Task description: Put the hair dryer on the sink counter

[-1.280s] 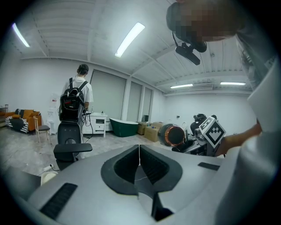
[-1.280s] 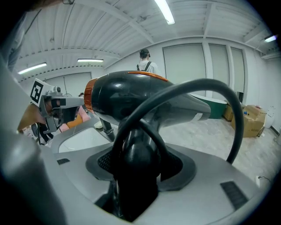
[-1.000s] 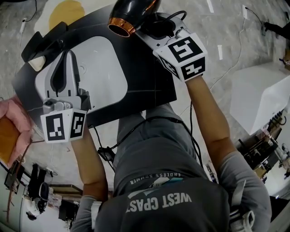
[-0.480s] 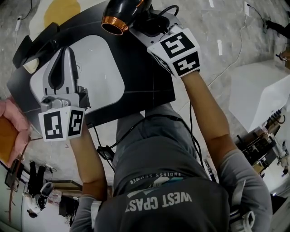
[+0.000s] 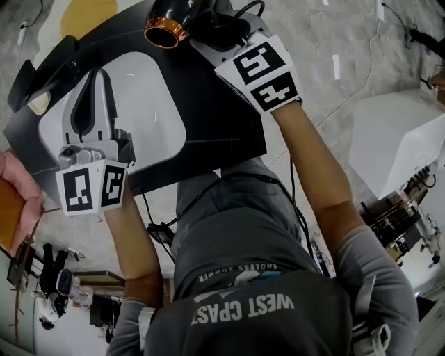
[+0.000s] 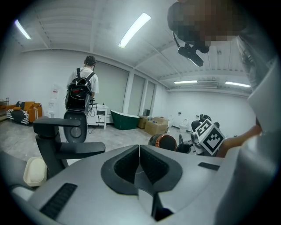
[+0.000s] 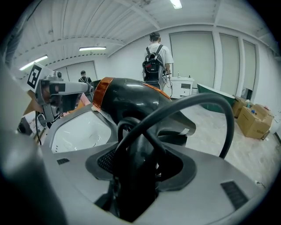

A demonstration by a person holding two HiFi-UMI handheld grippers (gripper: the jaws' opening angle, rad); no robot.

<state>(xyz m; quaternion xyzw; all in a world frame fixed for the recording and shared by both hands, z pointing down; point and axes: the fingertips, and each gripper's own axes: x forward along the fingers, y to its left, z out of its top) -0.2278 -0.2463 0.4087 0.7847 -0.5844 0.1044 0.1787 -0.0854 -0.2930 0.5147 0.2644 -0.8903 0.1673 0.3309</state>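
My right gripper is shut on the handle of a black hair dryer with a copper nozzle. It holds the dryer over the far edge of the black sink counter. In the right gripper view the handle fills the jaws of the right gripper, and the cord loops over it. My left gripper hangs over the white basin. Its pads meet with nothing between them, as the left gripper view shows for the left gripper. The dryer shows to its right.
A black faucet and a cream soap-like piece stand at the basin's left. A pink cloth lies off the counter's left, a white box off its right. A person with a backpack stands far off.
The right gripper has carried the hair dryer up and to the left in the head view, toward the counter's far edge. The left gripper has drifted slightly left, still shut.
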